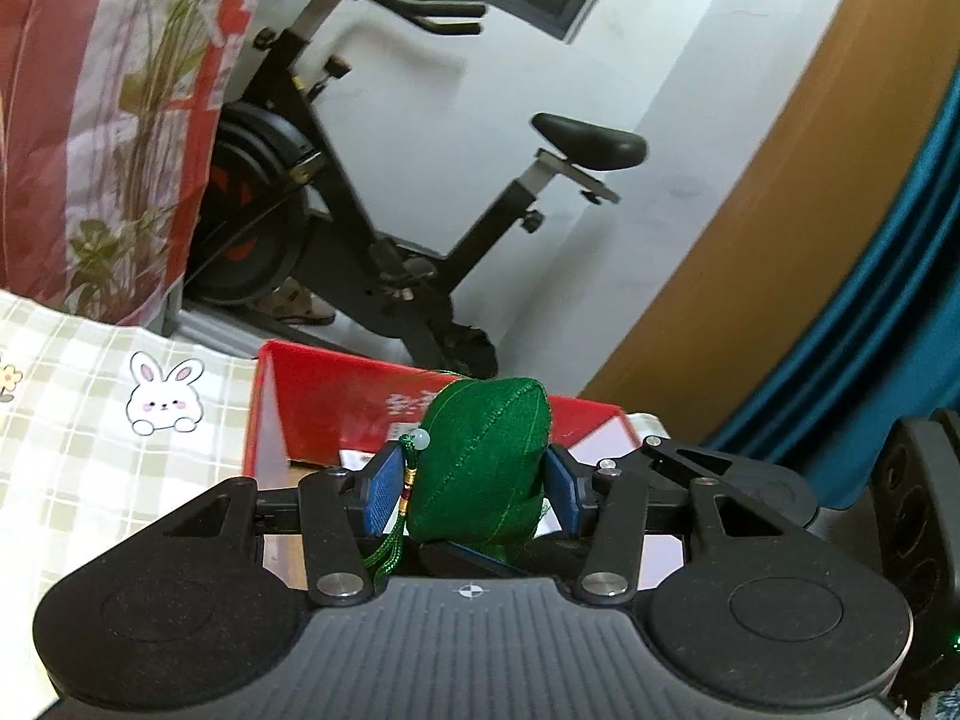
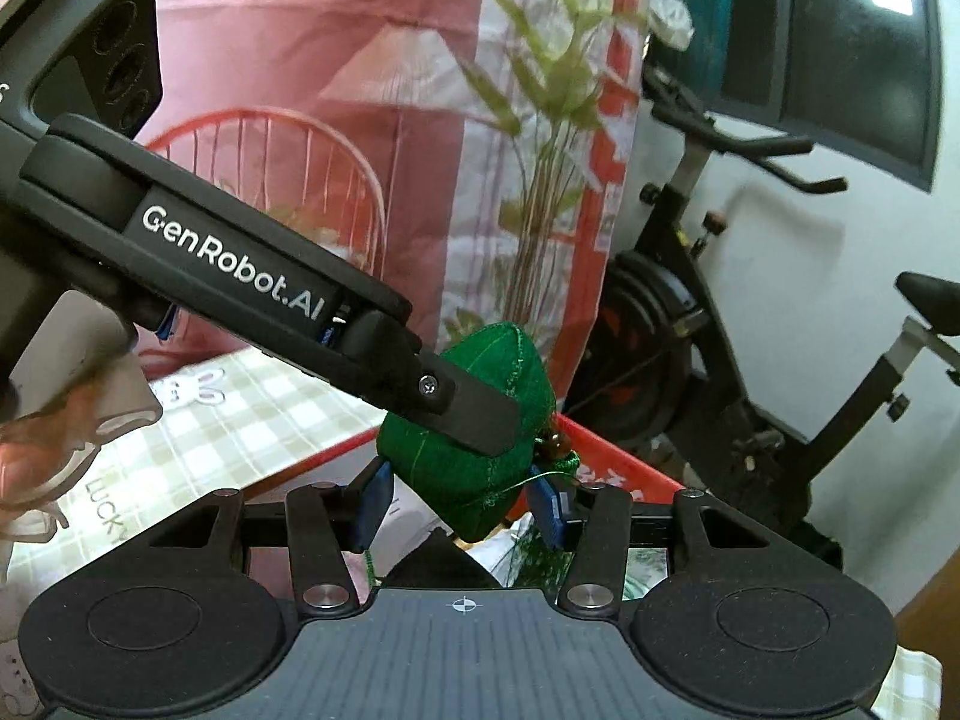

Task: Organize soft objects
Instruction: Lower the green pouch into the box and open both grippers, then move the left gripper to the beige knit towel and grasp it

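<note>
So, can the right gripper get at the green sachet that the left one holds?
Probably yes: the green sachet sits between the pads of the right gripper; a finger of the left gripper crosses only its top.

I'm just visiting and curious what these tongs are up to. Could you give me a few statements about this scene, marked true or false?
1. The left tongs grip a green stuffed pouch. True.
2. The pouch lies flat on the checked tablecloth. False: the tongs hold it up off the cloth.
3. An exercise bike stands in the background. True.
4. The box behind the pouch is blue. False: the box is red.
5. A bunny drawing is printed on the tablecloth. True.
</note>
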### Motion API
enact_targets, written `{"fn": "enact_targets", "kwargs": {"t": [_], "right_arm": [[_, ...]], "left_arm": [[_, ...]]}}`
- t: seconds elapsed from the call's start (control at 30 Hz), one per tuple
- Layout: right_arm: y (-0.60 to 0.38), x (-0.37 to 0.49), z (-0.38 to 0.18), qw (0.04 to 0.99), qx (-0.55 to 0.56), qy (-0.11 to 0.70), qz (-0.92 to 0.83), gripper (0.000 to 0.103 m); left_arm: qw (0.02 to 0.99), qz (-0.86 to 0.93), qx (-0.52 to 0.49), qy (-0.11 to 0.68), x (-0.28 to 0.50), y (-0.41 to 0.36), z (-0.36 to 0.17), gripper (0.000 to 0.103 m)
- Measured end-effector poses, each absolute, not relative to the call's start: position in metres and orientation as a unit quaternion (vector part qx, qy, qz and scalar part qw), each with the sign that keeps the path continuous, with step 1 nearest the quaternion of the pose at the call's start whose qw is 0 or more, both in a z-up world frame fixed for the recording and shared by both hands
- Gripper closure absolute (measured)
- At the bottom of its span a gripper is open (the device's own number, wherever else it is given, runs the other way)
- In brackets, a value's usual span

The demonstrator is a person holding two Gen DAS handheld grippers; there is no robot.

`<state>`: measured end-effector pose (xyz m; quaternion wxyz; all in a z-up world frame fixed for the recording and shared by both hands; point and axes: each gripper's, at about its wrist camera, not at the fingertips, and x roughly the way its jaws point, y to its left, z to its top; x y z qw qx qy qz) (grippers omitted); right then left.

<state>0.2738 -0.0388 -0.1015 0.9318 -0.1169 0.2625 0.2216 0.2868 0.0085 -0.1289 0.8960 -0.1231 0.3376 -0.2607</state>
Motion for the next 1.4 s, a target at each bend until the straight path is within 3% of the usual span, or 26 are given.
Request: {"fn": "enact_targets", "kwargs": {"t": [0.23,0.43,0.7,1.07,1.4], "right_arm": [[-0.027,0.302,-0.117,0.925,-0.150,0.277,0.214,0.057],[-0.038,0.314,-0.126,0.928,-0.133,0.297,0.183,0.042],[-0.059,0.297,-0.117,0.937,-0.103,0.290,0.167,0.042],[-0.093,0.212,-0.101,0.956,-0.044,0.249,0.148,0.042],[-0.123,0.118,-0.112,0.968,-0.022,0.215,0.125,0.042]], "left_arm": [[0.905,-0.240,-0.099,0.338,0.302,0.006,-0.133,0.051],[0.917,-0.223,-0.088,0.319,0.302,0.014,-0.130,0.049],[0.922,-0.210,-0.066,0.319,0.281,0.019,-0.126,0.049],[0.929,-0.202,-0.038,0.309,0.217,0.046,-0.120,0.048],[0.913,-0.205,-0.030,0.350,0.171,0.067,-0.158,0.048]]}}
